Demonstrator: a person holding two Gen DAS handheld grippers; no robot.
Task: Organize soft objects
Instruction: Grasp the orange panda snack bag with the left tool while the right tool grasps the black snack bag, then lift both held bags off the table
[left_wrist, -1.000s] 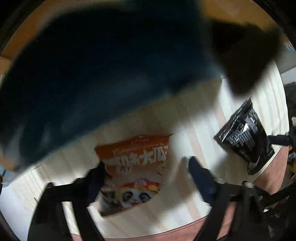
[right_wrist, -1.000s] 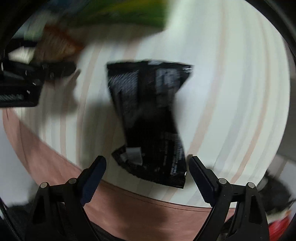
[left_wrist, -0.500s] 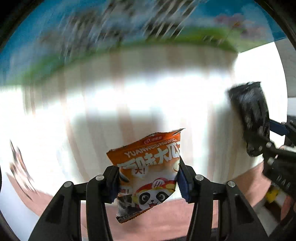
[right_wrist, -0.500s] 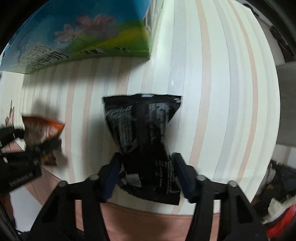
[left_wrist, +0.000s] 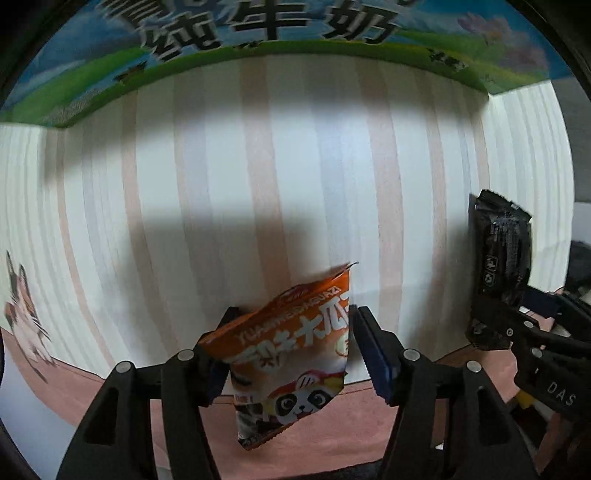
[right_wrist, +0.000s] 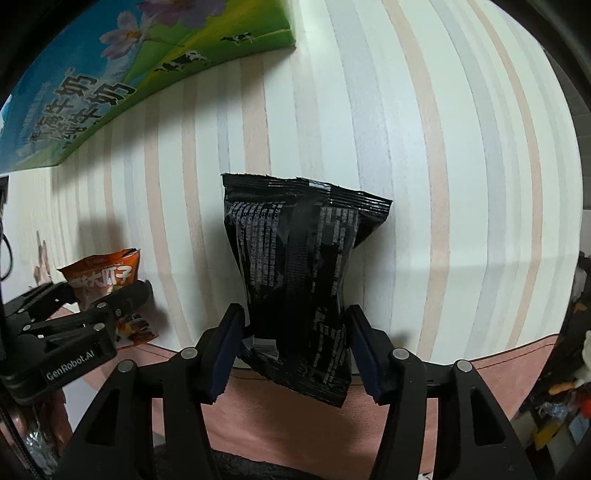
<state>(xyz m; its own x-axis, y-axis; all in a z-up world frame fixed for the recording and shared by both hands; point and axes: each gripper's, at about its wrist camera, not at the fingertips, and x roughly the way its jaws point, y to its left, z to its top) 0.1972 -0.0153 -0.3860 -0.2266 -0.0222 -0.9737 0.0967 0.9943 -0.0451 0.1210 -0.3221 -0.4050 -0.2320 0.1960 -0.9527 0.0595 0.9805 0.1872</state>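
Item 1: orange crinkly foil snack packet with panda print (left_wrist: 295, 354), lower centre of left-wrist frame, between jaws of left gripper (left_wrist: 291, 350); jaws opening, pads touching packet sides.

Item 2: black glossy foil snack packet (right_wrist: 295, 280), centre of right-wrist frame, in right gripper (right_wrist: 293, 347); jaws opening, pads pinching its waist.

Risk: either packet could slip onto striped tablecloth (left_wrist: 258, 166) as the grip loosens (slick foil, puffy).

Change: a second ago both packets lay flat, jaws wide; now both are gripped.

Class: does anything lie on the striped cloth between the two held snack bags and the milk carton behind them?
Nothing visible does. Bare striped cloth runs from the orange bag and black bag up to the carton.
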